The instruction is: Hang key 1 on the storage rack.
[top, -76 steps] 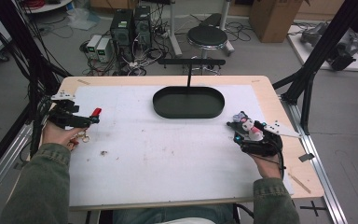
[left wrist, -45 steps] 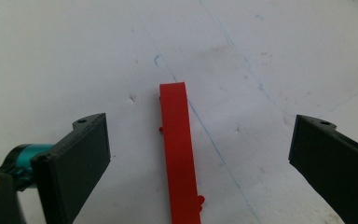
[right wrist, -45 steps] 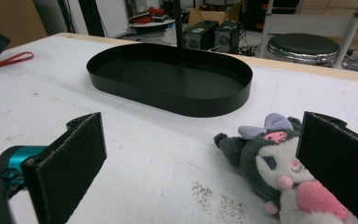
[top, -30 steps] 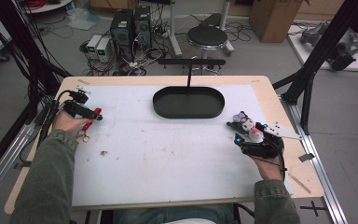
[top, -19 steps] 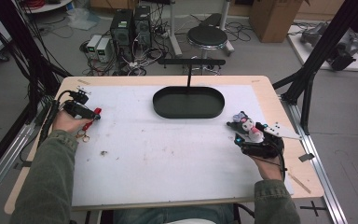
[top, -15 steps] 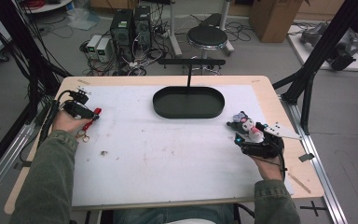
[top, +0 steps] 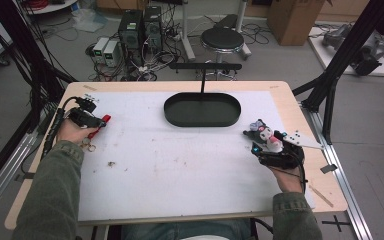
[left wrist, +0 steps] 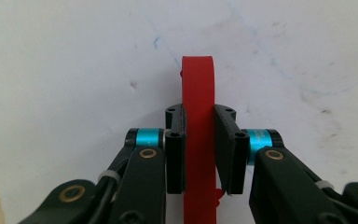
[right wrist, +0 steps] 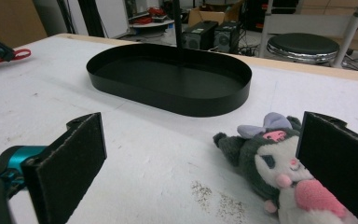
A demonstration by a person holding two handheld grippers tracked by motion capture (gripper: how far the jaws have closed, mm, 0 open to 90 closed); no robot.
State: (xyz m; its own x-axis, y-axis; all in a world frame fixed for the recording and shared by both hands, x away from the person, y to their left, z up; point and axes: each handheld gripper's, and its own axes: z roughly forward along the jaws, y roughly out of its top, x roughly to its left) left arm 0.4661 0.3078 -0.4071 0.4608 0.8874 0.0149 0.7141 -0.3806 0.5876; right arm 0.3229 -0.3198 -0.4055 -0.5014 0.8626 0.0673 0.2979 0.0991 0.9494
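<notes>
We see our right tool (top: 266,145) low on the right side of the desk (top: 180,165), and its jaws stand wide apart with nothing held. A small soft toy (right wrist: 279,172), dark grey with a white face and a pink patch, lies on the white mat just inside the right jaw in the right gripper view, near it or maybe touching it; we cannot tell which. Past that tool, farther along the desk, sits a black oval tray (right wrist: 168,79) with a low wall, well apart from the toy. A thin black pole stands up from behind the tray. Our left tool (left wrist: 200,154) is at the far left side of the desk. Its jaws are closed on a red strap (left wrist: 198,121), which runs up between them and sticks out past the tips over the white mat. In the high view a small metal ring (top: 89,147) lies just beside the left hand (top: 70,131).
</notes>
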